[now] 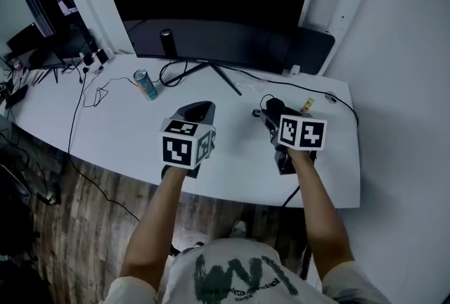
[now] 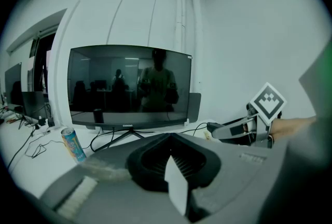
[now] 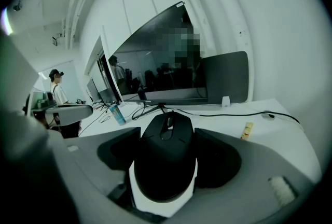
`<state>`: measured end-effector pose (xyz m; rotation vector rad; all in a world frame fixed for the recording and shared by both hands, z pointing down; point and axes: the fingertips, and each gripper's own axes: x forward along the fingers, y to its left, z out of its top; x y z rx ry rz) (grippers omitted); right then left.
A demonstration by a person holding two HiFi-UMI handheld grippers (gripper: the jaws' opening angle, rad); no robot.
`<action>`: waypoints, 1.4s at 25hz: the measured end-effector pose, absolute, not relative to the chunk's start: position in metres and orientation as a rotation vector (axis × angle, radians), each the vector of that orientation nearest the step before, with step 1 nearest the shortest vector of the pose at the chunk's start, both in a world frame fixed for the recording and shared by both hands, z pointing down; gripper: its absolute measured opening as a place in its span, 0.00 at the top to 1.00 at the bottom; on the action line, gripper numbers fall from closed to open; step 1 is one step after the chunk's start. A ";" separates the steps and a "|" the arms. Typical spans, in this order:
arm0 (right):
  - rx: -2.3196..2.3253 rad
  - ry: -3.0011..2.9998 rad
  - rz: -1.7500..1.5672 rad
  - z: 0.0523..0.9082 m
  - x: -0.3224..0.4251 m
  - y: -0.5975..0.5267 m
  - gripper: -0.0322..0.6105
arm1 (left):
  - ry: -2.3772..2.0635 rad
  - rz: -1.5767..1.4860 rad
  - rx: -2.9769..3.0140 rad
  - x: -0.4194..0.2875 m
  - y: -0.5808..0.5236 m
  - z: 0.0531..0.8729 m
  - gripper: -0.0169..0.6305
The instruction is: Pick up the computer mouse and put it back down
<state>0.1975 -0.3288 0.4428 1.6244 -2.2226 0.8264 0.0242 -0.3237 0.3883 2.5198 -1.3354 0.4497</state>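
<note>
A black computer mouse (image 3: 166,161) sits between the two dark pads of my right gripper (image 3: 167,132), nose pointing away toward the monitor. The right gripper is shut on it, holding it up off the white desk (image 1: 239,169). In the head view the mouse (image 1: 273,108) shows as a dark shape ahead of the right gripper (image 1: 274,117), right of centre. My left gripper (image 1: 197,112) hovers over the desk to its left, jaws together with nothing between them. In the left gripper view the left gripper (image 2: 168,141) points at the monitor's stand.
A curved black monitor (image 1: 211,14) stands at the back on a V-shaped foot, with a dark panel (image 1: 316,49) behind its right side. A drink can (image 1: 145,84) stands left of the stand. Cables (image 1: 309,89) trail across the desk, and a small yellow strip (image 1: 307,106) lies at the right.
</note>
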 end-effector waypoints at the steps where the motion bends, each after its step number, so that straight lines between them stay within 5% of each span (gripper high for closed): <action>1: 1.620 -2.238 0.823 0.438 0.195 -0.330 0.45 | -1.345 0.446 2.520 0.022 -0.324 0.386 0.97; 35: 1.255 -2.469 0.726 0.413 0.011 -0.355 0.45 | -1.677 0.416 2.315 -0.133 -0.299 0.379 0.97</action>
